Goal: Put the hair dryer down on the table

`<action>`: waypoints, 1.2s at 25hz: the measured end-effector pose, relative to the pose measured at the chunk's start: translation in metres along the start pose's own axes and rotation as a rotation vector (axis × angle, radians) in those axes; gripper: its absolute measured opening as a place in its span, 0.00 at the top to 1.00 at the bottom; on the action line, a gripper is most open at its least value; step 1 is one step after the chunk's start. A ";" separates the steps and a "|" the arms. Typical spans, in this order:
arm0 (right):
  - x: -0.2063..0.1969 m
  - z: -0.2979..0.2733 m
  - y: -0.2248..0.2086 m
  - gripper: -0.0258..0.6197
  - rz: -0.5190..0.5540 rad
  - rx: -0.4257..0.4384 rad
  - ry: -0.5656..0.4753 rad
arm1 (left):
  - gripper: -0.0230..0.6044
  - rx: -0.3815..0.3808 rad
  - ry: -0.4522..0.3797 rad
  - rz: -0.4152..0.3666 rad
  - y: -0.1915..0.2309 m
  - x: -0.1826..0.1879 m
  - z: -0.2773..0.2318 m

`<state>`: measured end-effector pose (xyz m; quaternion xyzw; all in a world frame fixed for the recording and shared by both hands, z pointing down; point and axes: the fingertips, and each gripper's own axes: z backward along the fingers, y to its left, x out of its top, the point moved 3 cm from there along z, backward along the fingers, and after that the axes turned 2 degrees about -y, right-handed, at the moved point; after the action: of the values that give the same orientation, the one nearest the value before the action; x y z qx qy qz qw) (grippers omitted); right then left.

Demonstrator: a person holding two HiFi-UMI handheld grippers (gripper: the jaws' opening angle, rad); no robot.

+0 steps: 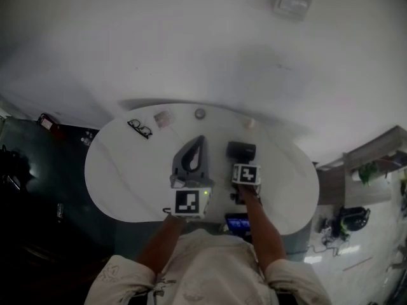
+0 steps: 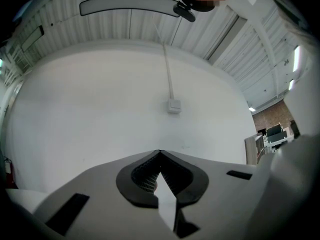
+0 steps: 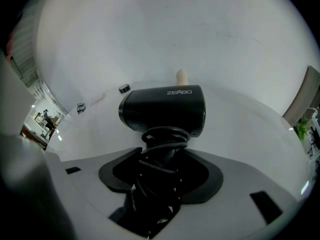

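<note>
The black hair dryer (image 3: 165, 109) has its cord wound round the handle. My right gripper (image 3: 162, 159) is shut on that wrapped handle, and the barrel lies crosswise just past the jaws. In the head view the hair dryer (image 1: 241, 150) hangs over the right middle of the white oval table (image 1: 127, 189), ahead of the right gripper (image 1: 243, 162). Whether it touches the tabletop I cannot tell. The left gripper (image 1: 201, 142) stands beside it, to its left. Its jaws are tilted up at the wall. In the left gripper view the left gripper (image 2: 160, 154) is shut, tips meeting, with nothing between them.
Black glasses (image 1: 140, 129) lie at the table's far left. Along the far edge are a small pinkish thing (image 1: 163, 118), a small round thing (image 1: 200, 113) and a cream-coloured piece (image 1: 250, 123). A lit phone screen (image 1: 237, 222) is at the near edge. A switch box (image 2: 173, 105) is on the wall.
</note>
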<state>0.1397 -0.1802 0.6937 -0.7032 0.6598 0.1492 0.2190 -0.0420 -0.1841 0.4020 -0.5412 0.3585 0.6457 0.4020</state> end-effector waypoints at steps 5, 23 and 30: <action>0.000 0.000 -0.001 0.61 0.009 -0.017 0.009 | 0.97 0.006 0.012 0.006 -0.001 -0.005 -0.003; -0.011 -0.001 0.015 0.47 -0.018 0.081 0.057 | 0.97 0.005 0.013 0.005 -0.008 -0.006 -0.002; -0.006 -0.001 0.015 0.36 0.001 0.071 0.024 | 0.97 0.004 0.011 0.003 -0.009 -0.007 0.002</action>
<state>0.1240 -0.1763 0.6963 -0.6963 0.6677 0.1176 0.2359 -0.0343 -0.1800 0.4087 -0.5434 0.3629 0.6427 0.3999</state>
